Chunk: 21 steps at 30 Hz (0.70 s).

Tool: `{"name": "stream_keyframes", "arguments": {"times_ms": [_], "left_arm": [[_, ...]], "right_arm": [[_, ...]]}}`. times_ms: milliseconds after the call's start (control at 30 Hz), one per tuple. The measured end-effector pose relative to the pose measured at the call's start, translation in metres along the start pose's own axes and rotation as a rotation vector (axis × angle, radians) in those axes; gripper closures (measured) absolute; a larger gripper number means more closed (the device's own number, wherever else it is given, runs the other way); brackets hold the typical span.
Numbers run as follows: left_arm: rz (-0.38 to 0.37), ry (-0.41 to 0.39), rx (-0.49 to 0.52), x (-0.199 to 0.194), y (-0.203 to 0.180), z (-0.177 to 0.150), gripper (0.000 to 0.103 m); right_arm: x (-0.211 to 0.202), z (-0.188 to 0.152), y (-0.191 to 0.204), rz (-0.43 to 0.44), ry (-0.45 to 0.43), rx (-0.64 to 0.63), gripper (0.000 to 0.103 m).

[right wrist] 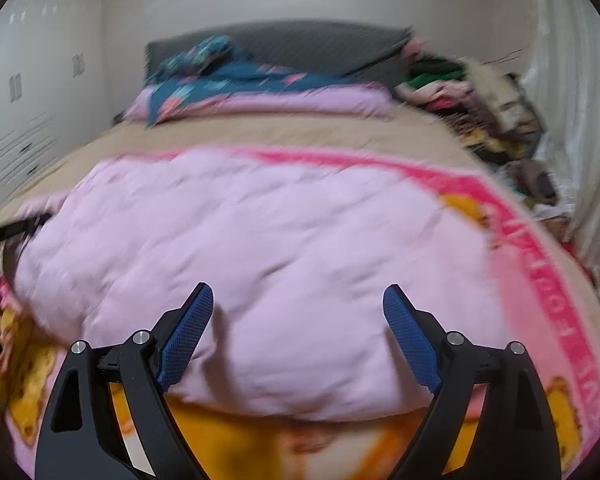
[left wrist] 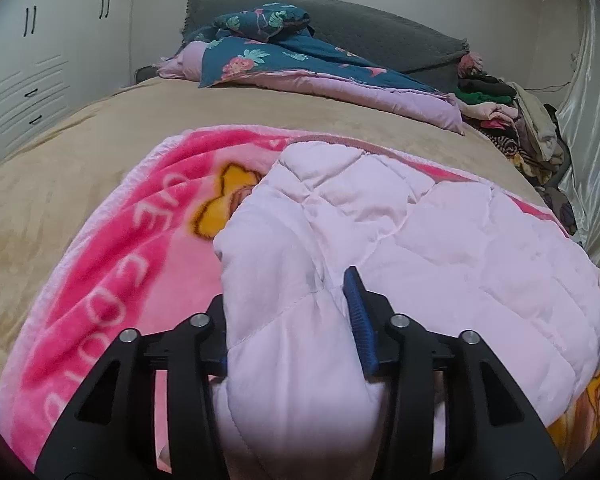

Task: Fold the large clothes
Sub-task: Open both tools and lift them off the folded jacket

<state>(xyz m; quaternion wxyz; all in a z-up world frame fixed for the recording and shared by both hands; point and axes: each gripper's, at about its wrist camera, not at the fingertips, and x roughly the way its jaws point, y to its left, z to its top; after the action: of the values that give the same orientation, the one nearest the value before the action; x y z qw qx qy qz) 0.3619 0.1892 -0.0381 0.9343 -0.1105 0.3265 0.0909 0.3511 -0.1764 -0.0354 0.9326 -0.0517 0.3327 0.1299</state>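
A pale pink quilted garment (left wrist: 400, 232) (right wrist: 260, 240) lies spread on a bright pink blanket (left wrist: 112, 248) (right wrist: 540, 280) printed with yellow cartoon figures and white letters. In the left wrist view a thick puffy fold of the garment fills the space between the jaws of my left gripper (left wrist: 286, 284). The fold hides the left finger and lies against the blue right pad (left wrist: 358, 320). In the blurred right wrist view, my right gripper (right wrist: 298, 296) stands wide open just over the garment's near edge. Nothing is between its blue pads.
The blanket lies on a bed with a beige cover (left wrist: 80, 140). Blue floral bedding (left wrist: 280, 60) and a grey headboard are at the far end. A heap of clothes (left wrist: 512, 120) lines the right edge by a pale curtain (left wrist: 592, 120). White wardrobes (left wrist: 28, 60) stand left.
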Motion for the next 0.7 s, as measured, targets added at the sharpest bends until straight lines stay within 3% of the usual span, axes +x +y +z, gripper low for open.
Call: {"name": "stream_keyframes", "arguments": {"times_ms": [67,200,300,400,533,600,700], "left_arm": [[0.007,-0.017,0.002,-0.009,-0.002,0.003,0.052],[0.035,-0.08,0.027,-0.038,-0.01,0.009,0.044],[0.003,-0.114,0.058,-0.062,-0.026,0.011,0.043],[-0.097,-0.087,0.078,-0.074,-0.048,0.0,0.04],[-0.185,0.041,0.13,-0.051,-0.079,-0.032,0.039],[-0.147,0.084,0.147,-0.037,-0.087,-0.048,0.038],[-0.124,0.086,0.164,-0.026,-0.092,-0.057,0.031]], "right_arm": [[0.018,-0.001,0.006,-0.012,0.045,-0.005,0.016],[0.041,0.002,0.001,-0.01,0.085,0.047,0.007],[0.05,0.003,-0.001,-0.007,0.094,0.066,0.005],[0.052,-0.001,0.002,-0.011,0.088,0.072,0.004],[0.049,-0.006,0.004,-0.006,0.075,0.086,0.004],[0.048,-0.007,0.003,-0.003,0.074,0.089,0.004],[0.047,-0.011,0.0,0.002,0.071,0.088,0.004]]}}
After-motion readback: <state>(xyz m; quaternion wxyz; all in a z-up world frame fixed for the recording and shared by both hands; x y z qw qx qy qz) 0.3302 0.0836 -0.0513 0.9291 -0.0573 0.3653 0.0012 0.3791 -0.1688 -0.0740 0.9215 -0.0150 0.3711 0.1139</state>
